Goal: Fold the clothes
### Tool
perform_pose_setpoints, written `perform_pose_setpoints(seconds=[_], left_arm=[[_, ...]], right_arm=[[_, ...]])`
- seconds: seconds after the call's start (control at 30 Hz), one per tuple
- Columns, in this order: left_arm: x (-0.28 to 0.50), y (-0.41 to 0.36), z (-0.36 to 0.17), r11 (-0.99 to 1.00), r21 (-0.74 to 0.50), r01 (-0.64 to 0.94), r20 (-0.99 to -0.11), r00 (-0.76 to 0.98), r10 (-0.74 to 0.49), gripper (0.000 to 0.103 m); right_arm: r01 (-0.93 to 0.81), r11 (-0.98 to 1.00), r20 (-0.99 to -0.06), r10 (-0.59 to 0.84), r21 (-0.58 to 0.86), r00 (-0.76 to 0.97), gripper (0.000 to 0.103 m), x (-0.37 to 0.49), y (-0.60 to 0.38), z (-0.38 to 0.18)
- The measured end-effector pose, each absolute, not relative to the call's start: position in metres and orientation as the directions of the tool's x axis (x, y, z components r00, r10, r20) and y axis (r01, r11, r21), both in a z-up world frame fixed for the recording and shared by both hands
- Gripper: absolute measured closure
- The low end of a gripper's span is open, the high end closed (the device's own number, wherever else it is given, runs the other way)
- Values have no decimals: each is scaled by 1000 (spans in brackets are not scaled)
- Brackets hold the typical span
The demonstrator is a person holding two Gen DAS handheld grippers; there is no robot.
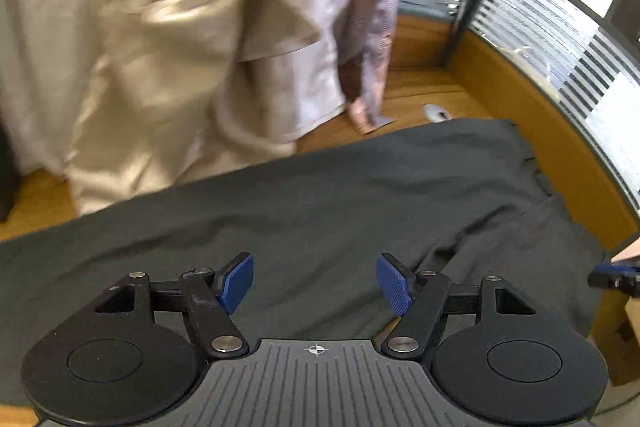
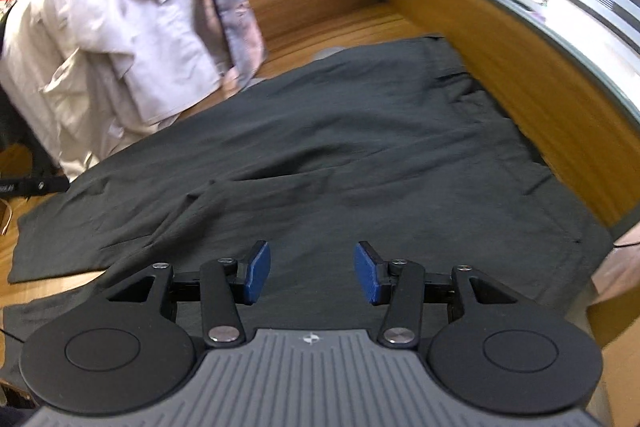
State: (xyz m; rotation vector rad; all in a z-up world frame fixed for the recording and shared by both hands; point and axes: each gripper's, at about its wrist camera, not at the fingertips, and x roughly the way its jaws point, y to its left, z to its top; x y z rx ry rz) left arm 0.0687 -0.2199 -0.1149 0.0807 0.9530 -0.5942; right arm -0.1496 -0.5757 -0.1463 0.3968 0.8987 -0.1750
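A dark grey garment (image 1: pixel 340 195) lies spread flat on the wooden table (image 1: pixel 424 95); it also shows in the right wrist view (image 2: pixel 340 147), with wrinkles and a fold near its left side. My left gripper (image 1: pixel 316 283) hovers over the garment's near part, open and empty, blue pads apart. My right gripper (image 2: pixel 312 273) is also open and empty above the garment's near edge. The other gripper's tip (image 1: pixel 612 277) shows at the right edge of the left wrist view.
A pile of beige clothes (image 1: pixel 168 59) stands at the back left, also in the right wrist view (image 2: pixel 108 39), with a patterned purple garment (image 1: pixel 380 27) beside it. A wooden partition (image 2: pixel 520 67) with striped glass borders the table at right. A small white object (image 1: pixel 436 113) lies behind the garment.
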Motion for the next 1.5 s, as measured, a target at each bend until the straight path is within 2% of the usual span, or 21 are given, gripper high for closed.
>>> perform_pose_setpoints(seconds=[0.43, 0.73, 0.8, 0.87, 0.97, 1.33, 1.4, 1.47, 1.5], left_arm=[[80, -75, -153, 902, -162, 401, -825, 447, -346, 32], [89, -53, -175, 909, -177, 378, -842, 421, -338, 32], [90, -54, -178, 908, -182, 378, -842, 416, -342, 32], [92, -56, -182, 907, -186, 379, -843, 412, -345, 32], [97, -61, -188, 905, -182, 385, -847, 406, -343, 32], [113, -66, -198, 899, -181, 398, -862, 375, -340, 32], [113, -67, -194, 894, -183, 410, -858, 378, -349, 32], [111, -73, -187, 882, -186, 432, -847, 384, -367, 32], [109, -77, -183, 873, -189, 449, -841, 385, -380, 32]], right_arm=[[268, 957, -809, -70, 111, 584, 50, -60, -494, -146], [336, 940, -861, -124, 56, 493, 51, -2, -478, -188], [356, 934, -878, -142, 35, 458, 57, 5, -478, -200], [373, 927, -892, -141, 32, 430, 95, 5, -481, -209], [415, 909, -892, -150, 45, 426, 99, -12, -488, -211], [452, 892, -887, -236, -35, 398, 97, -58, -492, -194], [431, 899, -868, -273, -77, 414, 89, -57, -486, -184], [389, 914, -848, -292, -112, 442, 71, -49, -480, -176], [369, 922, -845, -289, -119, 451, 66, -44, -478, -174]])
